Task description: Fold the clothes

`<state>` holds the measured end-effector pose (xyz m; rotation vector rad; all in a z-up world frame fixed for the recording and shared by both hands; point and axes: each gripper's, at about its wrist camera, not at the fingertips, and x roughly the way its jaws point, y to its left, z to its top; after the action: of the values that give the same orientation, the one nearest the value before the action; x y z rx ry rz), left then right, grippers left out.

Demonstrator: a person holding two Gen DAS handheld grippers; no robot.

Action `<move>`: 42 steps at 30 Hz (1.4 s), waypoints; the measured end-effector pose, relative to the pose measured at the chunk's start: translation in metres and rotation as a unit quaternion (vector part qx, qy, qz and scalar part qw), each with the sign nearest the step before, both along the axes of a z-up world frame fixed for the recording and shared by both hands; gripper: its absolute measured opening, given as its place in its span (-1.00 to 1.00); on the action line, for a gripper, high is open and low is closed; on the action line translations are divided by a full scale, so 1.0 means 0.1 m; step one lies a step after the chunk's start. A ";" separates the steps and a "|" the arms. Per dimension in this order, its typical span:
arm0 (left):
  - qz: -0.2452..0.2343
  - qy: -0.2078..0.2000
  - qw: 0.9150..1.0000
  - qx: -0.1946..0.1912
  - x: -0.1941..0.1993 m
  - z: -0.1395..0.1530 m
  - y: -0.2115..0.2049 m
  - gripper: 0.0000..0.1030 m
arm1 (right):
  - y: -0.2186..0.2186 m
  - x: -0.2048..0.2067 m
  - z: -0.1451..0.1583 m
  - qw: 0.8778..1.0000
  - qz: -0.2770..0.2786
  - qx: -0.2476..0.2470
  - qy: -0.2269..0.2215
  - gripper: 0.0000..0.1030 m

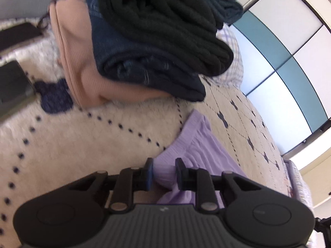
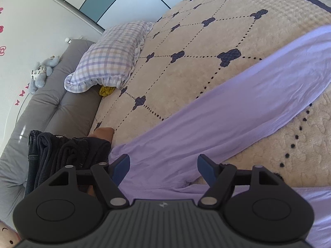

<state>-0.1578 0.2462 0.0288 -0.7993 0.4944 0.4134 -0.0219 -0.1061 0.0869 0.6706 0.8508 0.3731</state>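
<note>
My left tongs are narrowed around a bunched edge of the lilac garment, with cloth plainly between the blue pads; I cannot tell from this view whether the pads are actually pressing on it, so I record a grip as likely but unconfirmed. My right tongs stand wide and released, poised over the same lilac garment with fabric beneath the gap but nothing clamped. That garment lies spread across the cream bedspread in a long, mostly flat band running away from me toward the right, with no fold yet visible in it; I judge it to be the item in hand and at the very start of its folding. Just beyond the left tongs sits a stack of finished work: a peach ribbed garment at the bottom, a dark blue denim piece on it, and a dark knit on top, all folded. The stack rests on the bedspread close to the lilac piece. Further off lie a plaid pillow, a small yellow cloth tucked under its edge, and a grey headboard cushion. In my judgement at least three items are done and one remains; whether the yellow cloth counts, I cannot say.
</note>
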 end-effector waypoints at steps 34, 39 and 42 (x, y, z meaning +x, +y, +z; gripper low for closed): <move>-0.195 0.107 0.943 0.248 0.47 -0.15 -0.77 0.06 | -0.16 -0.02 -0.13 0.997 -0.049 0.028 0.045 0.47; -0.192 0.108 0.948 0.228 0.43 -0.09 -0.68 0.06 | -0.10 -0.01 -0.11 0.998 -0.045 -0.007 0.041 0.47; -0.187 0.110 0.948 0.232 0.33 -0.02 -0.70 0.08 | -0.07 -0.04 -0.05 0.997 -0.056 -0.049 0.020 0.47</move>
<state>-0.1251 0.1767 0.0267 -0.1944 0.7084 0.2483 -0.0262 -0.1131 0.0823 0.6327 0.8598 0.2171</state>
